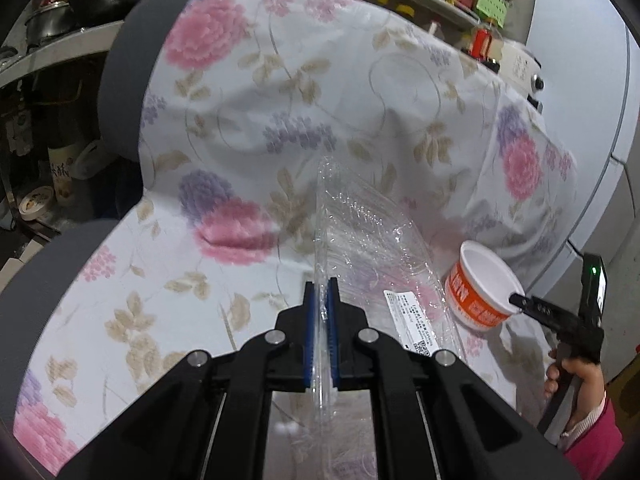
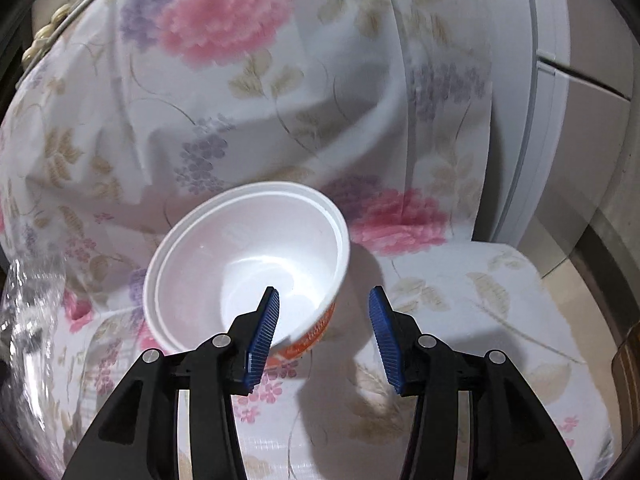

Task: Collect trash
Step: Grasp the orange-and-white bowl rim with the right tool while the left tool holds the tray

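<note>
- One piece of trash is in hand: the left gripper point(image 1: 321, 308) has its fingers pinched on a clear plastic bag point(image 1: 372, 240), lifted at the chair's centre.
- One orange-and-white cup point(image 2: 248, 264) remains, tipped on the floral cover point(image 2: 460, 360) at about 4 o'clock of the bag.
- The right gripper point(image 2: 324, 332) has its fingers half spread, astride the cup's rim, not yet pressing.
- Count: one bag, one cup, two grippers.

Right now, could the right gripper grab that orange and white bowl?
Probably yes. The right gripper has its jaws apart, straddling the near rim of the bowl, one finger inside and one outside, with nothing between.
</note>
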`<state>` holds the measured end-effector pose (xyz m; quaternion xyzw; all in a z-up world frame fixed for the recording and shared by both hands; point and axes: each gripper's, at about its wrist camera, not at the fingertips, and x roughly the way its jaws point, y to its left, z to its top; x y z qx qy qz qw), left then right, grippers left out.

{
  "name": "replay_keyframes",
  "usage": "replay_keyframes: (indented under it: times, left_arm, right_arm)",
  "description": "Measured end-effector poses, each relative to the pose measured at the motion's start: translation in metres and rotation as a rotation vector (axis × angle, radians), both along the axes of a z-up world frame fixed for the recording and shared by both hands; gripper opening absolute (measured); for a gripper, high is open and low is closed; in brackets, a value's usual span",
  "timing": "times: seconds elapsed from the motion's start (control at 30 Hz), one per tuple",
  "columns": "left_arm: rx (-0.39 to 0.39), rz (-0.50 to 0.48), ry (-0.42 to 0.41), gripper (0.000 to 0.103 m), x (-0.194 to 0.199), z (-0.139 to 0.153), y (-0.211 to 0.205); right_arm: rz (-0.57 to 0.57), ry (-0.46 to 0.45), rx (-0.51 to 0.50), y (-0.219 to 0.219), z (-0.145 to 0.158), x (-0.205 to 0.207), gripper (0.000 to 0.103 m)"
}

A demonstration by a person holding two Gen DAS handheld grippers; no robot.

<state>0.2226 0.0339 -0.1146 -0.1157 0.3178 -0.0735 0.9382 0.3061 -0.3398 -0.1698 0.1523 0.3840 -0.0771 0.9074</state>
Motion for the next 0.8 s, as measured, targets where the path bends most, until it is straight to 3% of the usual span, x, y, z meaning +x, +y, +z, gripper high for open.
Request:
replay_keyframes:
  times: [0.1,0.2,0.27,0.3,0.47,0.8]
  left_arm:
    - [0.018,-0.007,0.013,0.004,-0.002,-0.006,-0.005]
    - [0.023,-0.009,0.016,0.004,-0.007,-0.007,-0.006]
    - [0.021,-0.012,0.020,0.004,-0.012,-0.006,-0.006]
    - [0.020,-0.014,0.021,0.004,-0.015,-0.005,-0.007]
    - [0.015,-0.034,0.001,0.004,-0.036,0.003,-0.013]
    - [0.007,-0.129,-0.050,0.004,-0.084,0.016,-0.051]
  right_arm:
    - [0.012,-0.005,-0.004,0.007,-0.001,-0.003,0.046]
    - [0.029,-0.039,-0.030,0.017,0.006,-0.016,0.033]
    - [0.027,-0.048,-0.034,0.019,0.011,-0.024,0.010]
    - [0.028,-0.061,-0.011,0.017,0.014,-0.031,0.007]
    - [0.030,-0.120,0.014,0.016,0.038,-0.071,0.004]
    - [0.003,-0.135,0.050,-0.008,0.060,-0.180,0.004]
